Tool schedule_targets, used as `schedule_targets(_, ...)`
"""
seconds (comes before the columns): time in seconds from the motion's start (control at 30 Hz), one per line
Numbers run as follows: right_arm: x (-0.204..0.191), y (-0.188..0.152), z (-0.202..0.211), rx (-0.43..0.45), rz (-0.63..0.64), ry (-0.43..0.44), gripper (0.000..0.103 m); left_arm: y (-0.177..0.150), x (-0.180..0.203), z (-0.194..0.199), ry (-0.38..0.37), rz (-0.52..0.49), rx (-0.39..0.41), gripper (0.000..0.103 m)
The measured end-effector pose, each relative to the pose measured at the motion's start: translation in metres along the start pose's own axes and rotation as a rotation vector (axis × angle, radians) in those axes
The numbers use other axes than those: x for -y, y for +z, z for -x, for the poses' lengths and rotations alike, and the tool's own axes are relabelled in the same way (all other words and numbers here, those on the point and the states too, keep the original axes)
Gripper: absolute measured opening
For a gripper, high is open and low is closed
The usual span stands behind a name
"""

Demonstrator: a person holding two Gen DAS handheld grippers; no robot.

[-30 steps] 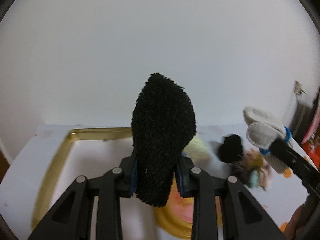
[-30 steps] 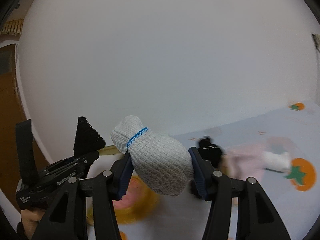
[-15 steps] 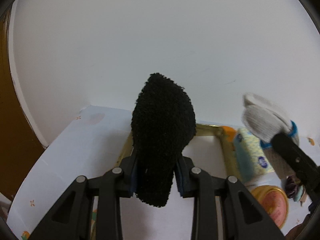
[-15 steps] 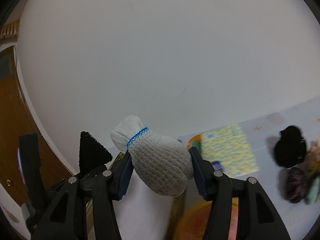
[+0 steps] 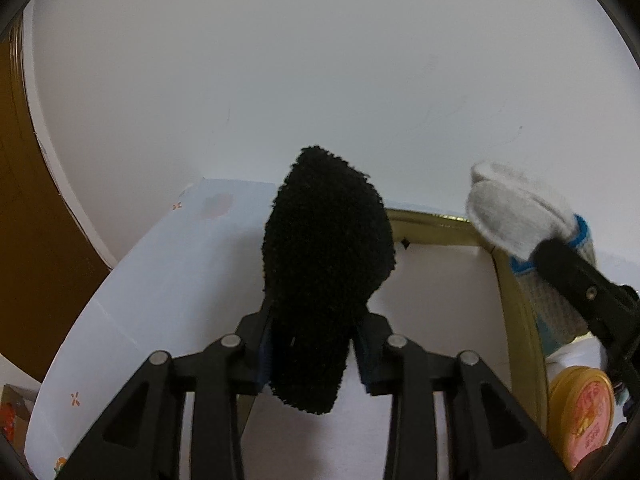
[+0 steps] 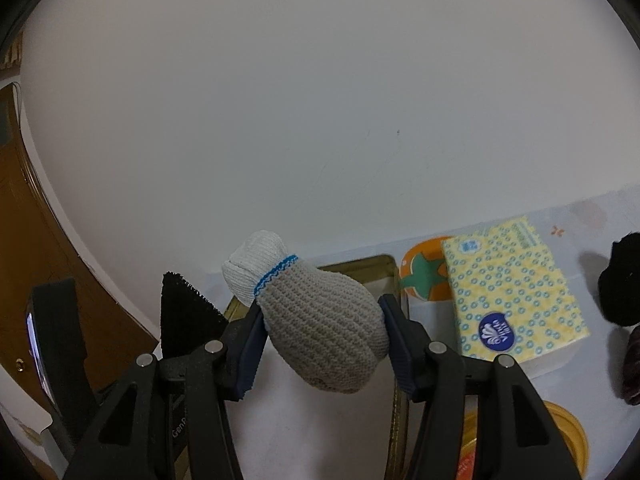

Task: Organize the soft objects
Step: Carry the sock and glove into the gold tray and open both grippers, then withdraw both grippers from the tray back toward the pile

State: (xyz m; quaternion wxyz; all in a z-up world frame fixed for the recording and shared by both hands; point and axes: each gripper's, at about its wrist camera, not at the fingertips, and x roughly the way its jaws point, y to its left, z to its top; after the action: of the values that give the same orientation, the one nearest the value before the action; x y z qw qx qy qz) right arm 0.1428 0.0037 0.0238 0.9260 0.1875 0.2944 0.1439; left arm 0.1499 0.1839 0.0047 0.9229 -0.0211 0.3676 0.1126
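Holding a fuzzy black sock (image 5: 326,280) in the left gripper (image 5: 316,354), up above a white tray with a gold rim (image 5: 516,292) on the table (image 5: 160,280). Jaws on that one are opening right now. The left pad still sits against the sock, but there's a sliver of gap showing on the right pad, so the squeeze looks loose. The sock stands upright between the fingers, with its bottom end hanging below them.

Over on the other side, the right gripper (image 6: 322,346) is clamped on a rolled-up grey knit sock with a blue band (image 6: 316,320), both pads pressed into its sides. It's hovering over the near corner of the same tray, white end pointing up and away.

Other stuff on the table: a yellow tissue pack (image 6: 516,296) just beside the tray's right edge, sitting partly on an orange fruit print (image 6: 422,272) in the tablecloth. A round yellow tin (image 5: 580,416) sits near the tray's right rim, and another black soft lump (image 6: 620,284) lies well off to the right.
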Motion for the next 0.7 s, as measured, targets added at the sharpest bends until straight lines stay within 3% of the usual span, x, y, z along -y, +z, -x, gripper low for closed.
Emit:
schedule_targets(0.1,-0.002,-0.001,-0.014,-0.042,-0.036,0.025,0.059,0.001,0.003,-0.003,0.001,-0.002,-0.003,0.040)
schedule_targets(0.17,-0.001,0.000,-0.014,-0.052,-0.043,0.053,0.067,0.001,0.003,-0.001,0.009,-0.004,0.007,0.060)
schedule_targets(0.23,-0.006,-0.001,-0.011,-0.066,-0.046,0.093,0.077,0.002,0.001,0.003,0.023,-0.011,0.031,0.092)
schedule_targets(0.3,0.000,0.003,-0.014,-0.064,-0.047,0.126,0.079,0.001,0.003,0.010,0.052,-0.022,0.072,0.103)
schedule_targets(0.37,0.004,0.003,-0.011,-0.046,-0.044,0.141,0.080,0.002,0.005,0.016,0.076,-0.035,0.102,0.103)
schedule_targets(0.5,0.019,-0.005,0.001,0.003,-0.035,0.144,0.080,-0.003,0.010,0.016,0.054,-0.023,0.116,0.103)
schedule_targets(0.7,0.017,-0.024,0.046,0.197,0.044,0.061,0.081,-0.011,0.016,0.025,0.022,0.007,0.154,0.103)
